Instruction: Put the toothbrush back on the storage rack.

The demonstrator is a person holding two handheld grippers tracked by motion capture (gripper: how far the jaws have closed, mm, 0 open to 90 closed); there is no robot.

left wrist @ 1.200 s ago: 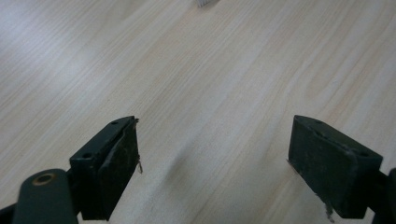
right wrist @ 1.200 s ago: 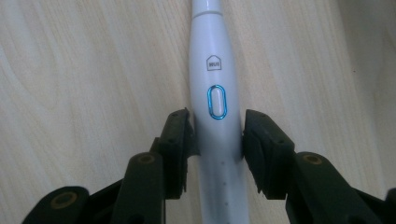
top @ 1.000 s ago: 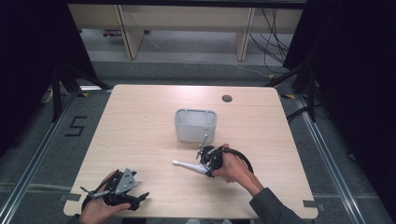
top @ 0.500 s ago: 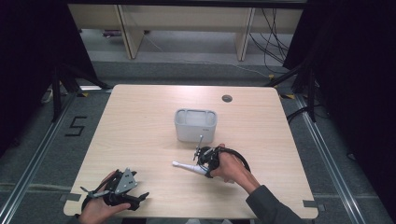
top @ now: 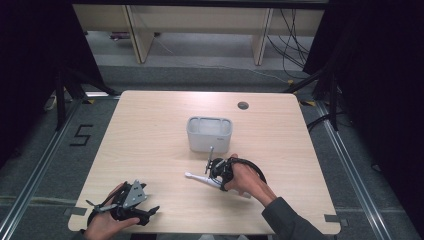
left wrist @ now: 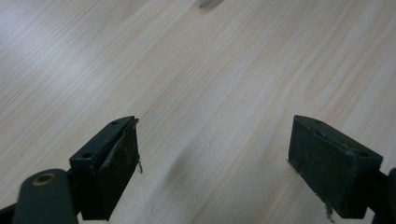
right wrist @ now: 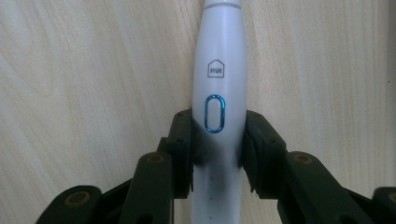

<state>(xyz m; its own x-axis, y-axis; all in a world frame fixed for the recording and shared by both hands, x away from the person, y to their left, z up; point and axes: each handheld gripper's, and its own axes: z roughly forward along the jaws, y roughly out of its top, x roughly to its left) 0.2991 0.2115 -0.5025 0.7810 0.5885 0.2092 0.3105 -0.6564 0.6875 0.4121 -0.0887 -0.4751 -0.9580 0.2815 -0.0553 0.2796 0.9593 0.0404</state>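
Closing in from both sides, the jaws of the right gripper (right wrist: 217, 140) have just squeezed onto the white electric toothbrush (right wrist: 218, 93), and the hand with it has hardly shifted from where it was a moment back. In the right gripper view the two black pads press the handle on each side of the blue ring button, so the claw is clamped on the toothbrush.

Nearest to the person, well in front of the grey bin (top: 209, 134) and off to its left, the left gripper (top: 150, 211) rests by the table's near edge. Its jaws stand wide apart with just bare wood between them in the left gripper view.

A bit farther out, the toothbrush (top: 200, 178) lies flat on the table (top: 150, 125), just in front of the bin and close to it. Its thin end points left, away from the right gripper (top: 216, 170).

Farther again stands the bin, open on top and looking empty. Behind it, near the table's far edge, is a small round hole (top: 243, 105).

The job now looks like lifting the toothbrush, likely to drop it in the bin. To do it well, keep the squeeze firm, because the handle is smooth and round and could slip or roll. Lift straight up first, so the thin end does not drag on the wood. Then carry it high enough to pass over the bin's near wall without bumping it.
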